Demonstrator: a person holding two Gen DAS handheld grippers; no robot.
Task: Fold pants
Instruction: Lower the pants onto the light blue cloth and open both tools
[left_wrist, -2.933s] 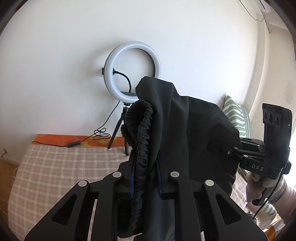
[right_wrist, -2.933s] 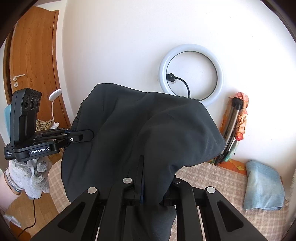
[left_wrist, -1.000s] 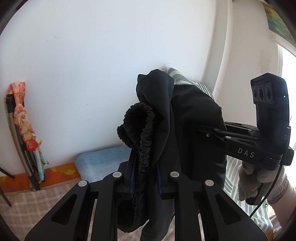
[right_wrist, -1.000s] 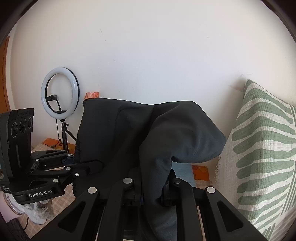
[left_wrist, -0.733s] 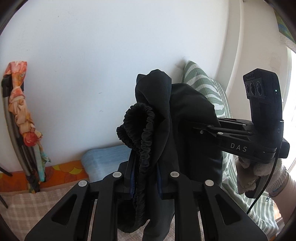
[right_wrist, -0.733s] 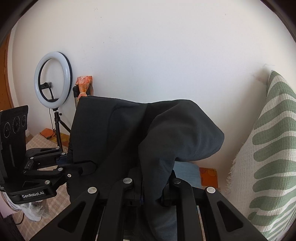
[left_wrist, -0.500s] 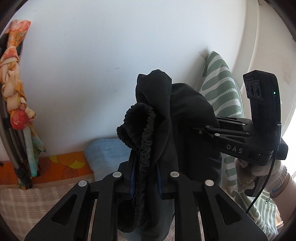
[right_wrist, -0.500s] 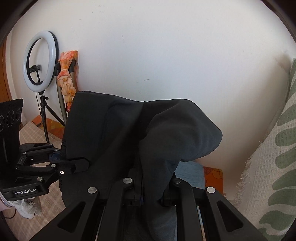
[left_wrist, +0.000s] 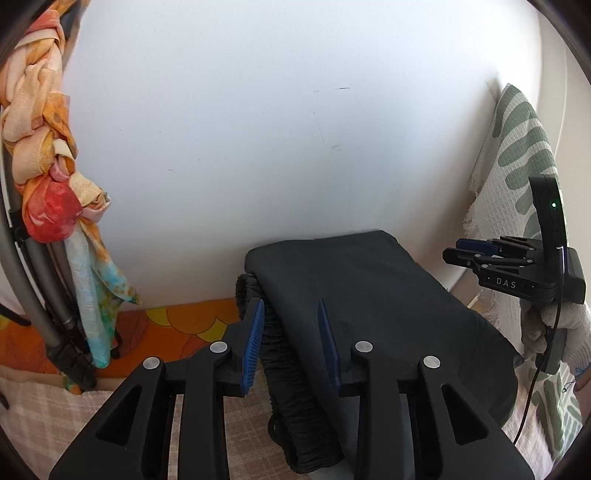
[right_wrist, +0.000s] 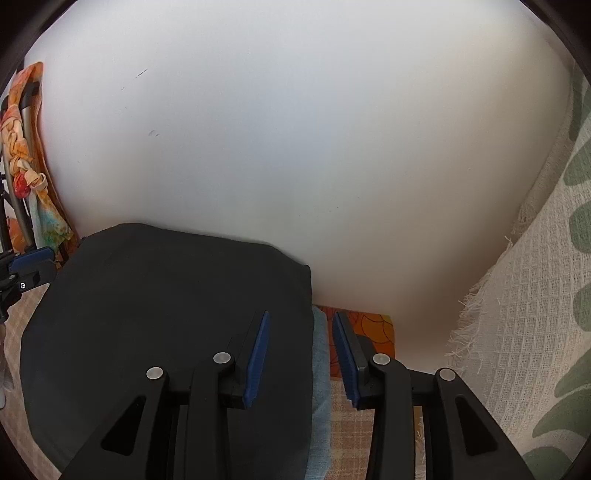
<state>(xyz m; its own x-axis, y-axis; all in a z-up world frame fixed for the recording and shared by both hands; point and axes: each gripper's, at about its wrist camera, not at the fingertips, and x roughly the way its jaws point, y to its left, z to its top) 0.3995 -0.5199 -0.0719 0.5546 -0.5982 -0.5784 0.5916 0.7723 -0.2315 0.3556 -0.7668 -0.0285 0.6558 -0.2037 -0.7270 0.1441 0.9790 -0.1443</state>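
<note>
folded black pants (left_wrist: 373, 302) are laid on the bed (left_wrist: 33, 406) against the wall, atop a blue towel (right_wrist: 320, 369). left gripper (left_wrist: 291, 343) fingers are seen opening astride the waistband, right gripper (right_wrist: 301, 354) fingers opening, nothing pinched. withdrawal could snag cloth and undo the fold.

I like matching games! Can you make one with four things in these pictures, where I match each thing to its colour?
Things:
1. folded pants
2. knotted scarf on the stand
3. leaf-patterned woven throw
4. folded towel under the pants

Colours:
A. light blue
B. black
C. cream and green
D. orange, peach and red

Pairs: 1-B, 2-D, 3-C, 4-A
</note>
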